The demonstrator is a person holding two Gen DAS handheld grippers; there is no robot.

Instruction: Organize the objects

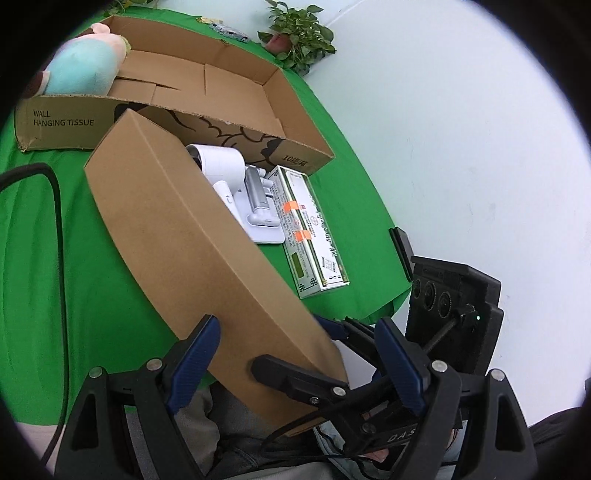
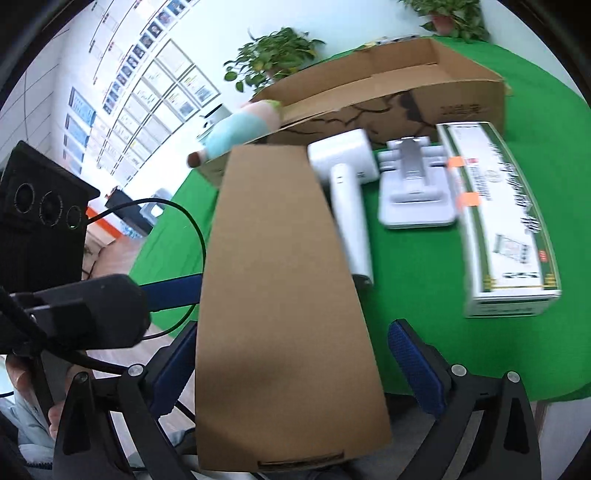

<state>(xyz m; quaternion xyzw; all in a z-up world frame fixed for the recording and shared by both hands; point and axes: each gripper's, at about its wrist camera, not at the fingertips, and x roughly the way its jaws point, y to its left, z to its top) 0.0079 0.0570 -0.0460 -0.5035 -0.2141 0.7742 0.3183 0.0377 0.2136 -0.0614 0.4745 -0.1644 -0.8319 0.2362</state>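
A long plain brown box point(image 1: 192, 236) point(image 2: 280, 295) lies lengthwise between both grippers, its near end past the green table's point(image 1: 74, 258) front edge. My left gripper point(image 1: 299, 358) is open around that end: the left pad touches the box's side and the right pad stands well clear. My right gripper point(image 2: 291, 369) straddles the box too, its left pad against the edge and a narrow gap at the right pad. On the table wait a white hair dryer point(image 2: 347, 206), a white stand point(image 2: 417, 192) and a green-and-white carton point(image 2: 506, 221).
An open cardboard tray box point(image 1: 207, 88) stands at the back with a blue plush toy point(image 1: 81, 66) in one end. Potted plants point(image 1: 299, 33) sit at the table's far edge. A black cable point(image 1: 59, 221) trails over the cloth. A person's lap is below the box.
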